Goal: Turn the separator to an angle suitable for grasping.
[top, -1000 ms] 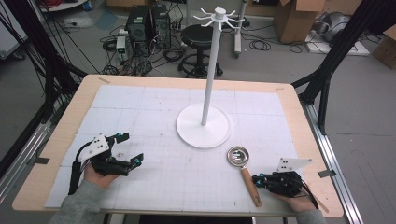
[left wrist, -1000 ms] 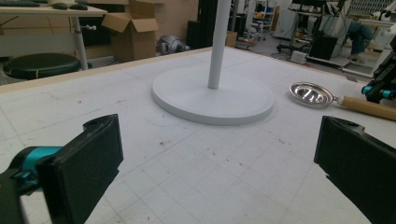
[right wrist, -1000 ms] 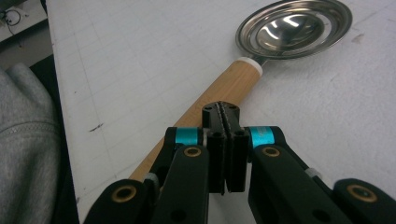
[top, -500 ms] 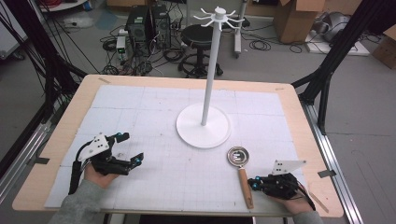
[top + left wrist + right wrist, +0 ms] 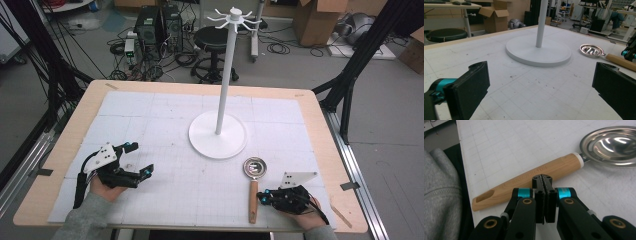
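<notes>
right gripper (image 5: 266,195): clenched tight from where I sit, jaws pressed flat together with nothing between them. It's down at the tabletop's near edge, toward the near right corner, lying low and pointing at the strainer's handle.

left gripper (image 5: 136,159): released, jaws spread wide and empty. It's parked by the near left corner, well apart from everything else.

strainer (image 5: 254,182): small metal mesh strainer with a wooden handle (image 5: 529,180), flat on the white grid mat (image 5: 165,125). Bowl points toward the stand, handle runs back to the near edge.

strainer vs right gripper: in the right gripper view the closed jaw tips sit just beside the handle, about halfway along it, on the side toward the right edge. Honestly can't tell if they touch the wood or just hover at it. They're beside the handle, not around it.

strainer vs left gripper: well apart. In the left gripper view the bowl (image 5: 592,50) shows far off past the right-hand jaw, beyond the stand's base.

hook stand (image 5: 223,85): tall white pole on a round base (image 5: 217,135), roughly mid-tabletop, hook arms up top. Strainer bowl lies near the base's rim on the near right side, not touching.

sleeve (image 5: 441,195): my grey sleeve hangs over the near edge, close to the handle's slotted end.
</notes>
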`<action>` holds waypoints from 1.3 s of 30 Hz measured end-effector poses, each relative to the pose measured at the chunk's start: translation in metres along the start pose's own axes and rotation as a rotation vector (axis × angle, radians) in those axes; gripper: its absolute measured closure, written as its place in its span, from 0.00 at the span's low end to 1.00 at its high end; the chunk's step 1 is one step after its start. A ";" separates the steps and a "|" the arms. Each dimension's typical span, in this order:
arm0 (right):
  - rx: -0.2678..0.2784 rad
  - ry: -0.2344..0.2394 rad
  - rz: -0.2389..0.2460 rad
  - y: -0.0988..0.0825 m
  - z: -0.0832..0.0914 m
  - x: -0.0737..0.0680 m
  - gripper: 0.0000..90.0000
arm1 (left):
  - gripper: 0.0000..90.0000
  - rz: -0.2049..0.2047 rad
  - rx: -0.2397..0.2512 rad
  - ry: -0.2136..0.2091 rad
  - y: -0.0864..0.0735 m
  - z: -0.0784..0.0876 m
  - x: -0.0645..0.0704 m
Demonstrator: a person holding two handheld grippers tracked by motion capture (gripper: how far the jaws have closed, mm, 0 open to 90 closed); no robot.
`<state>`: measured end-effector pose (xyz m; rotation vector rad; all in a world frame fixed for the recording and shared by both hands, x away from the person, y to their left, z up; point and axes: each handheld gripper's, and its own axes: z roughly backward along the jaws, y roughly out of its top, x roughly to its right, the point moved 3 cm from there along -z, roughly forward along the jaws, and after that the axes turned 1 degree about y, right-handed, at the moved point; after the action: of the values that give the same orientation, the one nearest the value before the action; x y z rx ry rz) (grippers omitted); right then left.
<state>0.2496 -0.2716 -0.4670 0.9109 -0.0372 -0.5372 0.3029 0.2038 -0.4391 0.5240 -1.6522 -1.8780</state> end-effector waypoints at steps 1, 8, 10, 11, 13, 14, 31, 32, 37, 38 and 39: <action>-0.004 -0.009 0.002 0.001 -0.002 -0.001 1.00 | 0.02 0.003 0.000 0.000 0.000 0.000 0.000; 0.004 -0.023 0.006 0.007 -0.012 -0.004 1.00 | 0.02 0.000 0.000 -0.001 0.000 0.000 0.000; 0.005 -0.018 0.002 0.008 -0.015 -0.004 1.00 | 0.02 0.001 0.000 0.000 0.000 0.000 0.000; 0.005 -0.018 0.002 0.008 -0.015 -0.004 1.00 | 0.02 0.001 0.000 0.001 0.000 0.000 0.000; 0.005 -0.020 0.008 0.010 -0.017 -0.005 1.00 | 0.02 -0.001 -0.002 0.001 0.000 -0.001 0.000; 0.006 -0.024 0.008 0.010 -0.018 -0.005 1.00 | 0.02 -0.001 -0.002 0.001 0.000 -0.001 0.000; 0.053 -0.056 0.006 0.037 -0.018 0.006 1.00 | 0.02 -0.007 -0.006 -0.001 0.000 0.000 0.001; 0.055 -0.062 0.010 0.040 -0.019 0.008 1.00 | 0.02 -0.008 -0.006 0.000 0.000 0.000 0.001; -0.002 -0.082 0.028 0.052 -0.029 0.014 1.00 | 0.02 -0.016 -0.022 0.000 0.000 0.002 0.002; -0.008 -0.087 0.035 0.055 -0.032 0.016 1.00 | 0.02 -0.019 -0.030 0.003 -0.001 0.002 0.003; -0.008 -0.087 0.035 0.055 -0.032 0.016 1.00 | 0.02 -0.019 -0.030 0.003 -0.001 0.002 0.003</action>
<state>0.2946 -0.2280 -0.4483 0.8776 -0.1298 -0.5435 0.2990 0.2036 -0.4393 0.5316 -1.6206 -1.9119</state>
